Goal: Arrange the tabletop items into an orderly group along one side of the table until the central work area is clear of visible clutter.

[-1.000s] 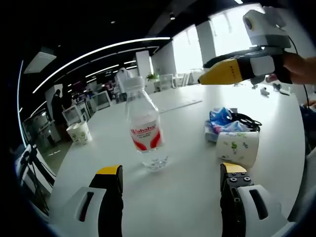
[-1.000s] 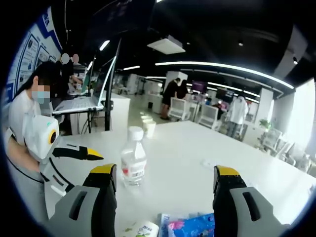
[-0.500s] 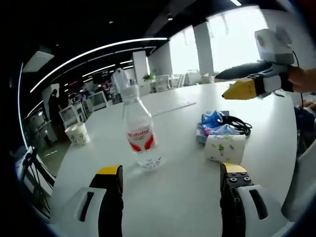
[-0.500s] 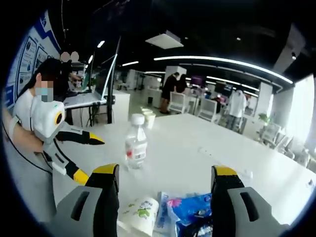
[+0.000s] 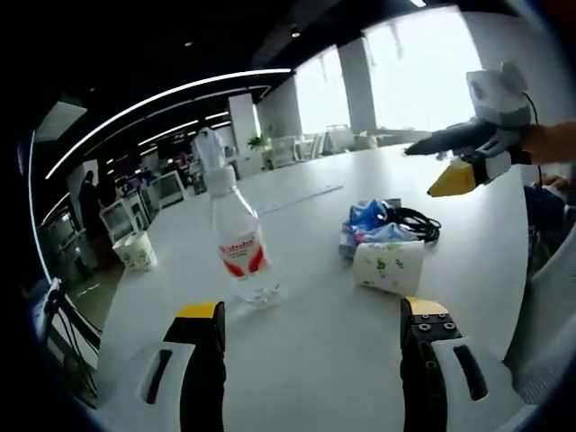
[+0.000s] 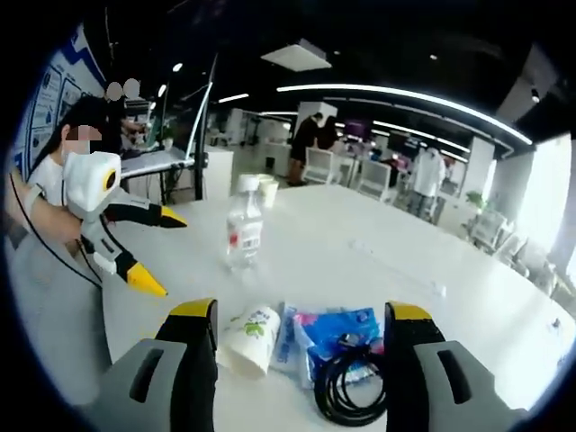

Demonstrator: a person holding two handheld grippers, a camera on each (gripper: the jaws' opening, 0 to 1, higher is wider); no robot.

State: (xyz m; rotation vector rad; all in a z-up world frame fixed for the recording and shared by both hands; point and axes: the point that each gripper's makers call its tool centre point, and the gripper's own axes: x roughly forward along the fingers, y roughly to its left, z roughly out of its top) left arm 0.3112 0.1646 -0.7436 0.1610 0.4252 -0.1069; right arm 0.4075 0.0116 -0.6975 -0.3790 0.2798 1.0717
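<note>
The white table [image 5: 297,360] carries a loose cluster at its middle, and the water bottle [image 5: 238,246] makes the handiest landmark. Both the left gripper [image 5: 310,315] and the right gripper [image 6: 301,315] hang above the tabletop with jaws spread wide and nothing between them.

The step in hand looks like choosing a first item to carry to one side. A sound way would be to take the bottle low on its body, squarely — it stands upright and tall, so a high or glancing touch could tip it.

In the left gripper view, to the right of the bottle and well apart from it lies a blue packet [image 5: 367,219] with a coiled black cable [image 5: 412,222] against its far side. Just nearer than the packet, a printed paper cup [image 5: 389,267] lies on its side — it may roll if nudged. Left of the bottle, near the table edge, a second paper cup [image 5: 137,251] stands upright.

The cable touches the packet, so lifting either may drag the other.
</note>
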